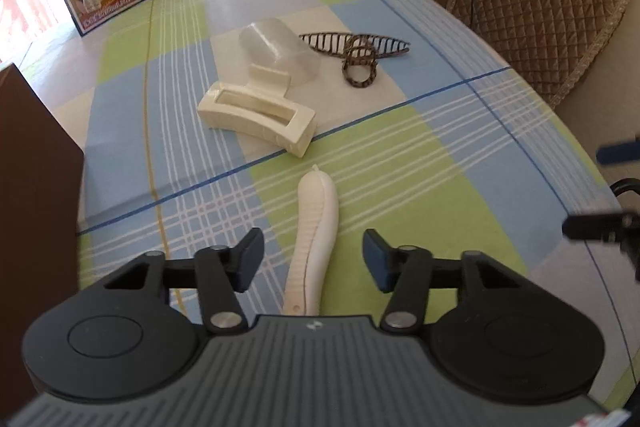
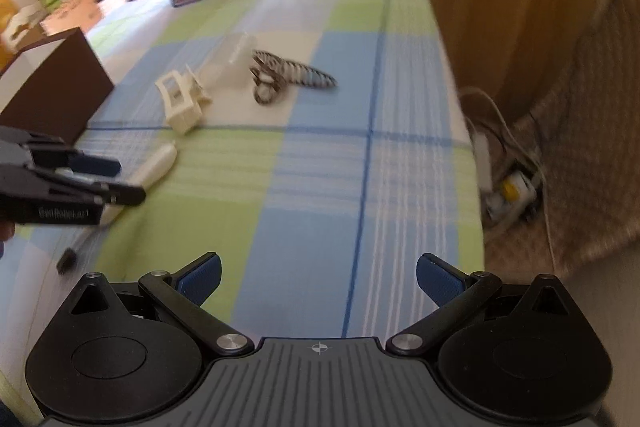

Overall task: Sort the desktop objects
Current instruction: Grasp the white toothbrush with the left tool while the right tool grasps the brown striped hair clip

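- Jaws of the left gripper (image 1: 313,261) stand apart on either side of the white ribbed handle-shaped piece (image 1: 316,227); a gap shows between each pad and the piece, so nothing is gripped yet.
- That white piece lies flat on the checked tablecloth (image 1: 440,155), its rounded tip pointing away from the gripper toward the cream hair claw (image 1: 256,115), which sits just beyond it.
- Handling, as a judgement: the piece looks like light, rigid moulded plastic, smooth on one side and ridged on the other. The ridged, narrower waist between the pads looks the surest place to take hold; the bulbous tip would likely slip out.
- Beyond the cream hair claw, touching or nearly touching it, lies a clear plastic cup (image 1: 280,51) on its side, thin-walled and probably easy to crush.
- Just to the right of the cup is a dark openwork hair clip (image 1: 360,55), slender and springy-looking, best pinched across its body.
- A brown box (image 1: 36,195) stands to the left of the white piece, a likely place for sorted items.
- The right gripper (image 2: 318,281) hovers over bare cloth, well to the right of the white piece, jaws wide apart and empty.
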Available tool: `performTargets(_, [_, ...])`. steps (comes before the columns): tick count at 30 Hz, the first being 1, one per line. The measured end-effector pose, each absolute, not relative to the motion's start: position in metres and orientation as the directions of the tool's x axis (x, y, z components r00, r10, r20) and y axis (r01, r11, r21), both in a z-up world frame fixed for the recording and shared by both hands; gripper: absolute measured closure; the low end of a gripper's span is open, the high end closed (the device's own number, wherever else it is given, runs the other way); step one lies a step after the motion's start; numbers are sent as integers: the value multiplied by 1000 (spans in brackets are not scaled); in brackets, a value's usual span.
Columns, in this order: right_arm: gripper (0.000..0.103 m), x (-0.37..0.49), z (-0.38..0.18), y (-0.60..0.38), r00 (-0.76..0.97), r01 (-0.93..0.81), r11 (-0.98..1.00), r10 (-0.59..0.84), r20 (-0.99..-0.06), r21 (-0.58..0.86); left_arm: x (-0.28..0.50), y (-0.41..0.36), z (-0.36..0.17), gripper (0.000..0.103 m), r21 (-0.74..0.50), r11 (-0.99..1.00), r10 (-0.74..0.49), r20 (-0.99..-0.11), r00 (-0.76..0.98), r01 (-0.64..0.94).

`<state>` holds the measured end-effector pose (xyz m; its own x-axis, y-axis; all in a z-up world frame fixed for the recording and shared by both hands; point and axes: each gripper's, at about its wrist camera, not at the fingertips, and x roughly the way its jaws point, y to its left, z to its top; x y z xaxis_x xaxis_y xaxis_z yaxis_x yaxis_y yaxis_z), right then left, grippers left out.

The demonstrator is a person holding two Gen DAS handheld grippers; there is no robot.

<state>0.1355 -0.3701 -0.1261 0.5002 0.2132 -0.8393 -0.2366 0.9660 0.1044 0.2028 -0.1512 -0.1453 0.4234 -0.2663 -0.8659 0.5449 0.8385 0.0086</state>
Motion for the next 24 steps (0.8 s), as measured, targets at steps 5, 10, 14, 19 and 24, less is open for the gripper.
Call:
performTargets(5, [2,167,-133,-357,534,-395,917,273,-800,50,201,-141,-156,83,5,856,-241,-880,408,516])
performTargets(10, [2,204,-138,-333,569,-542,840,353,-742,-16,204,-116,-157,86,-7,924,-193,-872,450,383])
performTargets(14, [5,234,-149,-312,594,-601,793,361,-719,-99,213,-106,-157,86,-5,949,-159,-870,466,315])
performTargets(19, [20,273,-165,-291,580,-644,752,357,-732,-143,226,-100,-158,86,-25,963,-153,-869,471,268])
performTargets(24, [49,288,-173,-286,538,-668,736,377,-754,-109,230,-102,-158,85,-19,962,-149,-870,470,271])
